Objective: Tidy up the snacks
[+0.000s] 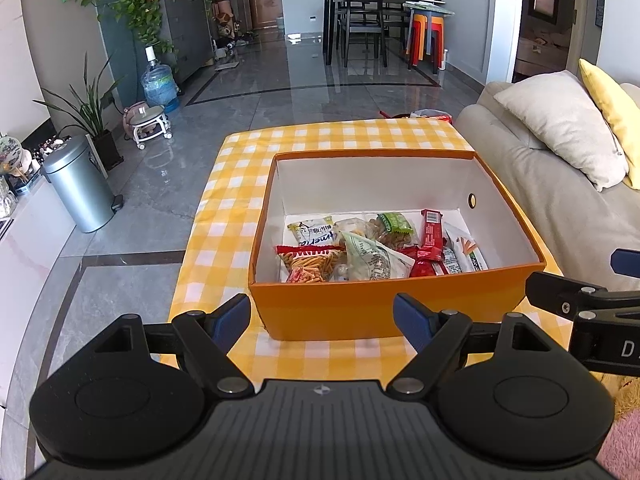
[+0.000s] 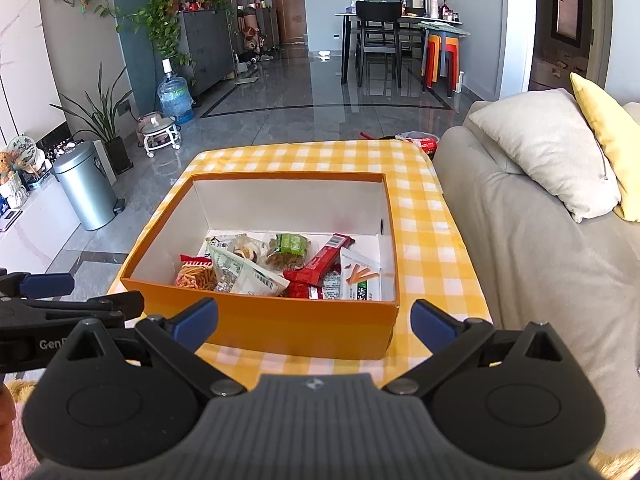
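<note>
While both pairs of tongs hover empty near its front wall, left tongs and right tongs spread wide, an orange box with white inner walls sits on a desk draped in yellow-and-white check. Snack packets crowd its near half: a red bag of orange sticks, a green-labelled pouch of nuts, red wrapped bars and pale printed sachets, overlapping in a loose heap.
</note>
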Available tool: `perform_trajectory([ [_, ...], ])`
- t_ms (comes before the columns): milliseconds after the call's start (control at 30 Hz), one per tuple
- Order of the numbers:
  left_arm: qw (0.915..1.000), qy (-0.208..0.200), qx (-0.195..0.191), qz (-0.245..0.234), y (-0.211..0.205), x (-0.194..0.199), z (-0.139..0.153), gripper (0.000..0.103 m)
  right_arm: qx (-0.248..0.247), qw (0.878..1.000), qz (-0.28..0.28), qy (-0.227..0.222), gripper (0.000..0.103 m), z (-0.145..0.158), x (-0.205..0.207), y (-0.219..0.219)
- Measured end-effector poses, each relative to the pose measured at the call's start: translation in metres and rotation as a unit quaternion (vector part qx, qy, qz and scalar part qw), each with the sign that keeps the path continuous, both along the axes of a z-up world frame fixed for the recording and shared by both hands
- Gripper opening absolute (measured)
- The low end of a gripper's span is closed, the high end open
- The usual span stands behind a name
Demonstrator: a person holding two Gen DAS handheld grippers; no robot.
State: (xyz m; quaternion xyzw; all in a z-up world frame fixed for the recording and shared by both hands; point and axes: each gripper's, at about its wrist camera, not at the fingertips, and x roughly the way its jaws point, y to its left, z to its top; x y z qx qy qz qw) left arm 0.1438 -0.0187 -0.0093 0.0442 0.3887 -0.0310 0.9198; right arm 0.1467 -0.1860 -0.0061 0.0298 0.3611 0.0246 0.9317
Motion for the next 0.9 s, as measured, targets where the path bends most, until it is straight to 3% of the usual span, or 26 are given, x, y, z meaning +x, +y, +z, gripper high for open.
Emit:
perform_trajectory([
  [900,1.0,0.0,0.0,0.0,0.0005,-0.0021,0.001,0.095,-0.001,1.0,0.002,-0.004,0.099,0.0015,-0.0024,0.0013],
])
